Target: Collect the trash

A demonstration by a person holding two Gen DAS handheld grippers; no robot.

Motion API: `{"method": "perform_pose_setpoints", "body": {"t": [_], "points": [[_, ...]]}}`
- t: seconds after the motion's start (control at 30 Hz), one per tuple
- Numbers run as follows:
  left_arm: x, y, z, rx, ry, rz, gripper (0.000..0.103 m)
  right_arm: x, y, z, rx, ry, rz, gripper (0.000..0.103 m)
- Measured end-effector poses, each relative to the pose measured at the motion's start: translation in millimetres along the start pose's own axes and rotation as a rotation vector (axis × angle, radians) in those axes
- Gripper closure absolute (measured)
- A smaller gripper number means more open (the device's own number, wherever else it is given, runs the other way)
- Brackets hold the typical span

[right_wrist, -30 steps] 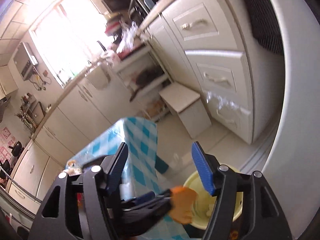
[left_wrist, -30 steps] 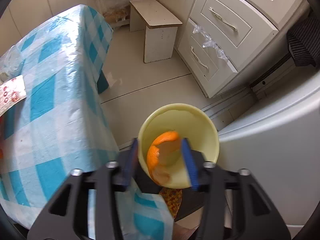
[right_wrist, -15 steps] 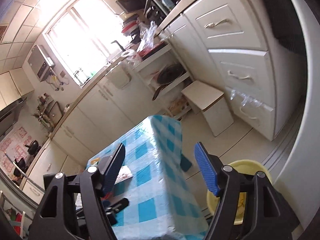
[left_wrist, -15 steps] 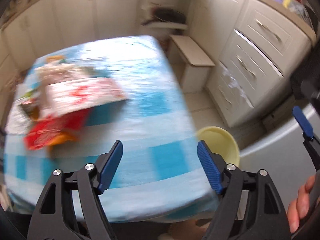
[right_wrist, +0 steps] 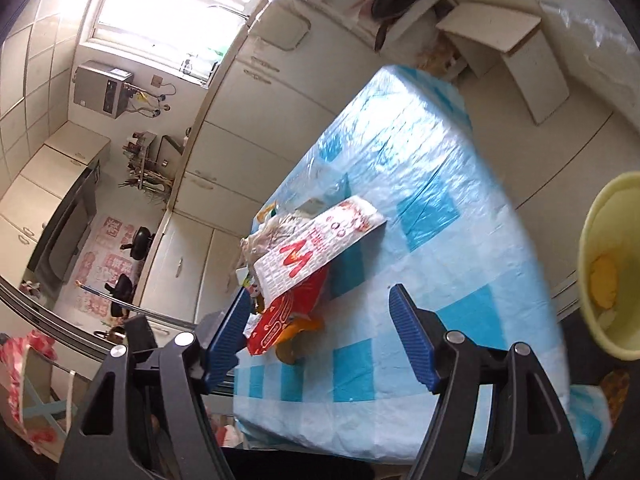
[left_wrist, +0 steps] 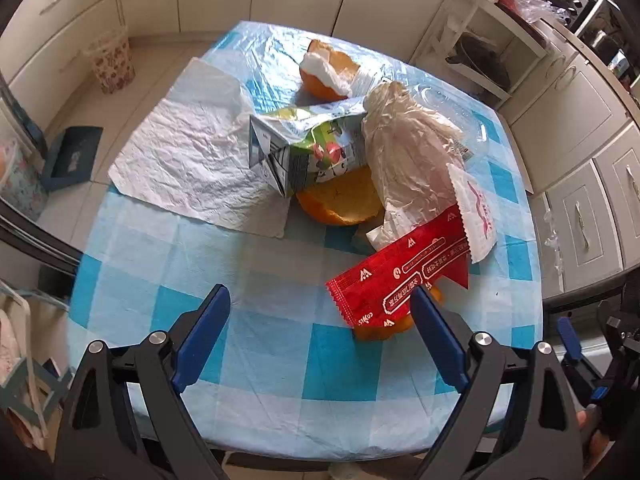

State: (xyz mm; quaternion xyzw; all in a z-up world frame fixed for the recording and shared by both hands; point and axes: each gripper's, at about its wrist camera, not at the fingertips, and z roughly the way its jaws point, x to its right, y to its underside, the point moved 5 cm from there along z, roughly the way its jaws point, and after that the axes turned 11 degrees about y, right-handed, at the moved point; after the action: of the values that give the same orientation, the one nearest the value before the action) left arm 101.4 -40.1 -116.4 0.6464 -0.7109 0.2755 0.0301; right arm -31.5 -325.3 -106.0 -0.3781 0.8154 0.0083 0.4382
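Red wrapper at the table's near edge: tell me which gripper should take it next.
Left, probably. The left gripper is open and empty above the table, the red wrapper just past its fingertips. The right gripper, also open, views the table more obliquely.

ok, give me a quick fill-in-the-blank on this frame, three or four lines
1. The red wrapper lies partly over a piece of ____ peel.
2. The tablecloth is checked white and ____.
3. The left gripper holds ____.
4. The yellow bin stands on the ____, beside the table.

Missing words: orange; blue; nothing; floor
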Motion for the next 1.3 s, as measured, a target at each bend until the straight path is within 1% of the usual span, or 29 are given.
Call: {"method": "perform_pose_setpoints", "body": {"t": [0.1, 0.17, 0.37, 0.43, 0.47, 0.53, 0.57, 0.63, 0.7, 0.83, 0.9, 1.03, 1.07, 1.2, 1.27, 1.3], "points": [[-2.8, -1.7, 10.7, -0.019, 0.01, -0.027, 0.016, -10.5, 2.7, 25.2, -0.047, -0.024, 0.032, 0.034], [-3.9, -2.8, 13.2, -0.024, 0.036, -0.046, 0.016, -14.8, 3.3, 42.6, -0.078, -0.04, 0.06, 0.034], [-15.0, -0.4, 6.5, -0.024, 0.079, -0.072, 0.016, -16.1, 3.1, 81.0, -0.139, -0.078, 0.169, 0.034], [-22.5, -0.1, 1.9, -0.022, 0.09, -0.073, 0.016, -16.3, -0.1, 90.0, -0.142, -0.101, 0.204, 0.042], [-24.2, 0.7, -0.6, -0.02, 0.095, -0.065, 0.016, -16.7, -2.0, 94.0, -0.142, -0.116, 0.224, 0.044], [-24.3, 0.2, -6.7, -0.016, 0.095, -0.017, 0.016, -15.6, -5.2, 100.5, -0.144, -0.142, 0.258, 0.055], [-22.9, 0.9, -9.1, -0.014, 0.092, 0.012, 0.016, -15.3, -6.1, 103.8, -0.148, -0.157, 0.277, 0.059], [-15.4, 3.6, -13.1, -0.019, 0.09, 0.094, 0.016, -12.9, -7.4, 107.1, -0.158, -0.185, 0.31, 0.084], [-7.7, 10.2, -12.1, -0.03, 0.071, 0.173, 0.016, -13.7, -9.9, 106.3, -0.151, -0.201, 0.313, 0.094], [0.0, 17.3, -1.0, -0.065, 0.038, 0.232, 0.016, -23.3, -17.9, 90.8, -0.115, -0.249, 0.277, 0.097], [8.9, 21.0, 6.4, -0.073, 0.014, 0.268, 0.016, -26.6, -22.9, 75.8, -0.093, -0.272, 0.259, 0.098], [25.3, 26.1, 16.7, -0.056, -0.078, 0.348, 0.016, -20.2, -32.8, 48.2, -0.053, -0.302, 0.258, 0.098], [28.9, 27.5, 19.4, -0.045, -0.11, 0.369, 0.016, -18.4, -34.6, 43.8, -0.049, -0.306, 0.256, 0.098], [40.9, 27.4, 28.3, 0.004, -0.223, 0.457, 0.016, -8.2, -38.8, 25.8, -0.027, -0.298, 0.252, 0.098], [45.1, 25.8, 31.3, 0.028, -0.251, 0.482, 0.016, -6.3, -39.6, 19.2, -0.021, -0.293, 0.244, 0.098], [45.9, 24.0, 33.0, 0.036, -0.256, 0.487, 0.021, -6.2, -39.8, 14.4, -0.017, -0.291, 0.232, 0.098]]}}
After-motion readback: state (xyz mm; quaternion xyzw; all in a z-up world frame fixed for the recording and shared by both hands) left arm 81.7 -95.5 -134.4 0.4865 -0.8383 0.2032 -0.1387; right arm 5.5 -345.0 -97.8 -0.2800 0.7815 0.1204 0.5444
